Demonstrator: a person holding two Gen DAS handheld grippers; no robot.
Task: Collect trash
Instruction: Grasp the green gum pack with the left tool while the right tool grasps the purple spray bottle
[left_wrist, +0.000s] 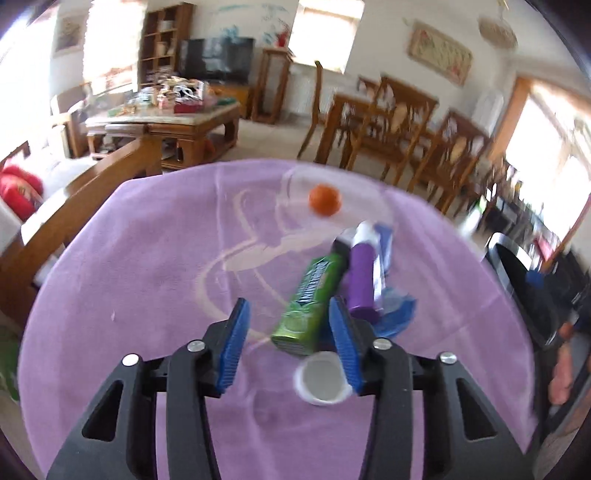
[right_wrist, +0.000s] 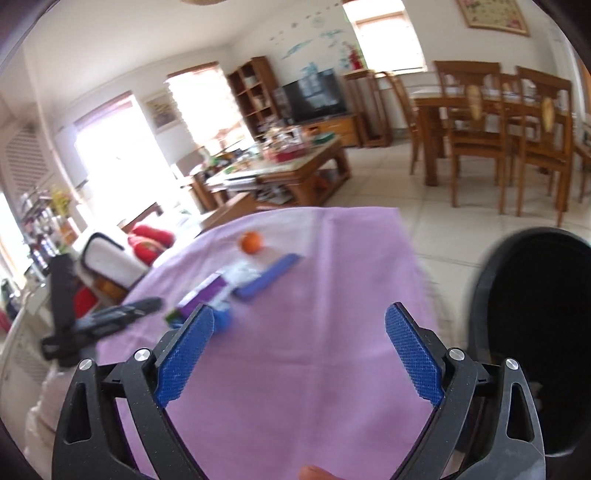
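Green cylindrical snack tube (left_wrist: 308, 302) lying mid-frame, long axis slanting lower-left to upper-right, left gripper (left_wrist: 291, 343) tongs standing apart around its near end, right gripper (right_wrist: 299, 356) tongs gaping wide over purple cloth (right_wrist: 314, 295).

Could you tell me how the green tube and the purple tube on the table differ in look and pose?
The green tube bears printed lettering; the purple tube is plain with a white cap at its far end. The green tube lies nearer the left tool, its near end between the fingers, while the purple tube lies just outside the right-hand finger. Both lie on their sides, side by side, on the purple tablecloth.
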